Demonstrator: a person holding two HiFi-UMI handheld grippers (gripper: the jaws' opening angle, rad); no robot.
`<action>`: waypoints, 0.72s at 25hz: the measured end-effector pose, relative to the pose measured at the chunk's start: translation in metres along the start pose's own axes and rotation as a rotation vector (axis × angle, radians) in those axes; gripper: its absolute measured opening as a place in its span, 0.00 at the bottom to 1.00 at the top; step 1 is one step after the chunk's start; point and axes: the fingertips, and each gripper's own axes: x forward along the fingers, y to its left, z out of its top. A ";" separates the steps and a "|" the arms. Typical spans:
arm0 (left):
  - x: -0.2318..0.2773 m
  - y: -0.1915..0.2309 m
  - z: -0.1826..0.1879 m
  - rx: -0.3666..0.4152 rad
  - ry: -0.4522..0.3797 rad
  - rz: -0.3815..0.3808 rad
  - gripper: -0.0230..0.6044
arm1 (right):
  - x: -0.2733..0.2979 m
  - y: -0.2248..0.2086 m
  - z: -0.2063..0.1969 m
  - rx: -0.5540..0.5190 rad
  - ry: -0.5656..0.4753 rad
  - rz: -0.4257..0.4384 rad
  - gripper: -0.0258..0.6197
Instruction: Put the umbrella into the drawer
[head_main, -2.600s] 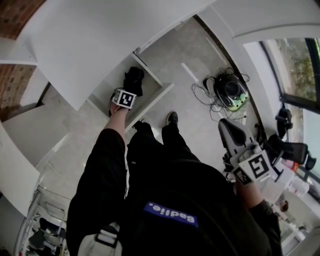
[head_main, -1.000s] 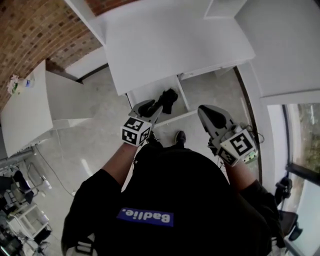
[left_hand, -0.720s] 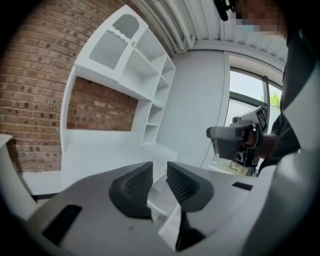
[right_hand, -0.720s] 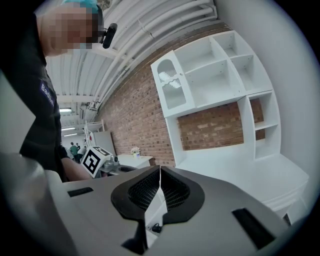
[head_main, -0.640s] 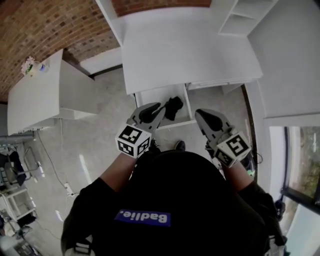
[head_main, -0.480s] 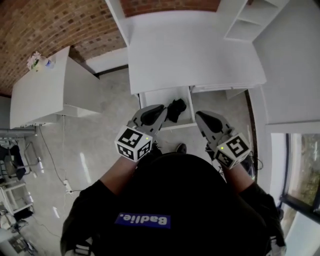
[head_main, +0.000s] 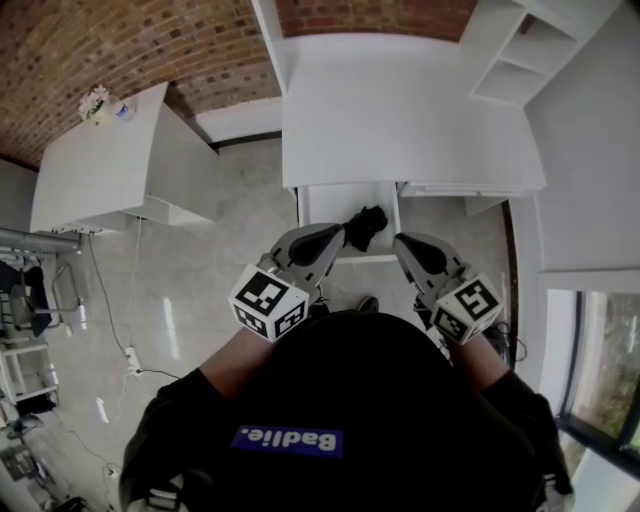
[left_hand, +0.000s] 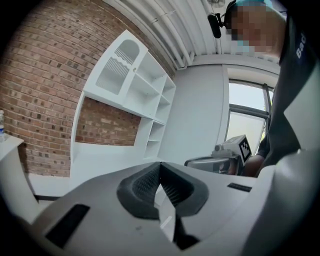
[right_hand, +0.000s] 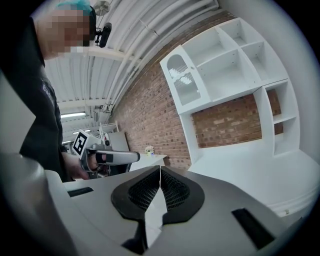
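The black folded umbrella (head_main: 366, 226) lies inside the open white drawer (head_main: 325, 205) under the white desk (head_main: 400, 110). No gripper touches it. My left gripper (head_main: 334, 233) is held up in front of the person's chest, above the drawer's front edge; its jaws are shut and hold nothing. My right gripper (head_main: 406, 244) hangs beside it, also shut and empty. In the left gripper view the left gripper (left_hand: 160, 166) has its pads meeting, with the right gripper (left_hand: 225, 155) off to the side. In the right gripper view the right gripper (right_hand: 160, 172) is pressed together, and the left gripper (right_hand: 107, 157) shows at its left.
A white side table (head_main: 100, 175) with a small flower pot (head_main: 96, 102) stands at the left by the brick wall (head_main: 130, 45). White shelving (head_main: 525, 55) rises at the desk's right. A cable and socket strip (head_main: 131, 355) lie on the floor. A window (head_main: 600, 380) is at the right.
My left gripper has left the umbrella in the drawer and risen to chest height. The right gripper has come in beside it. The head view has swung to face the desk.
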 end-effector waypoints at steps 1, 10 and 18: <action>-0.002 -0.001 0.002 -0.001 -0.006 0.003 0.04 | 0.000 0.002 0.000 0.001 0.001 0.003 0.09; -0.014 -0.003 0.004 -0.001 -0.026 0.008 0.04 | 0.002 0.017 -0.003 -0.012 0.013 0.030 0.09; -0.017 -0.002 0.000 -0.004 -0.025 0.004 0.04 | 0.002 0.020 -0.007 -0.010 0.025 0.019 0.09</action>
